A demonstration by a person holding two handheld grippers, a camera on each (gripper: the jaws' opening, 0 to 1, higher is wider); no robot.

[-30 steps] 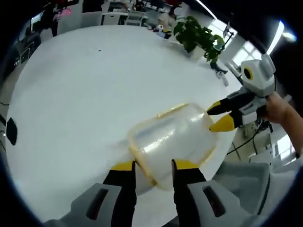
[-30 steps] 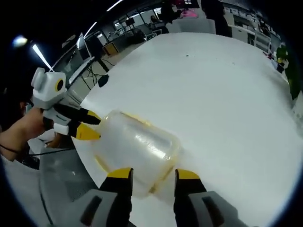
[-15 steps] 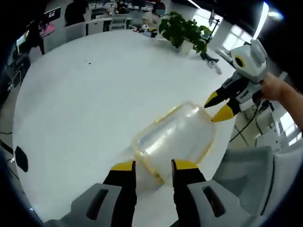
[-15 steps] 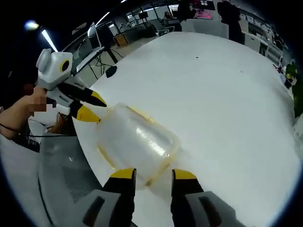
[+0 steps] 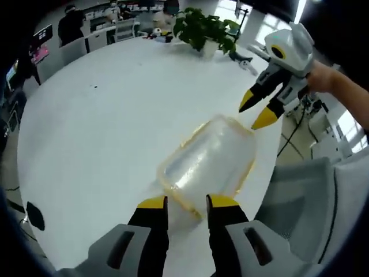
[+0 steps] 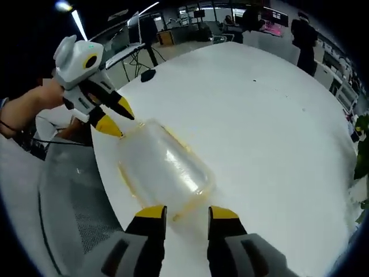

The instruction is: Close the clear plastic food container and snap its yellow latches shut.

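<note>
The clear plastic container [image 5: 204, 161] with its yellow rim lies on the round white table [image 5: 104, 115], close to the table's edge. My left gripper [image 5: 187, 203] is open, its yellow fingertips at the container's near end. In the right gripper view the left gripper [image 6: 119, 120] hovers just off the container [image 6: 164, 170], a hand behind it. My right gripper [image 6: 186, 212] is open at the opposite end. From the left gripper view, the right gripper [image 5: 252, 115] hangs slightly above that far end, jaws apart. Latches are too blurred to judge.
A grey chair [image 5: 311, 202] stands right beside the table edge by the container, also seen as grey mesh [image 6: 69, 196]. A potted plant [image 5: 199, 29] sits at the table's far side. A small black object [image 5: 34, 214] lies on the table. People and desks fill the background.
Both grippers have lifted and drawn back a little from the container's ends, which their tips touched earlier. The container has stayed in place on the table.
</note>
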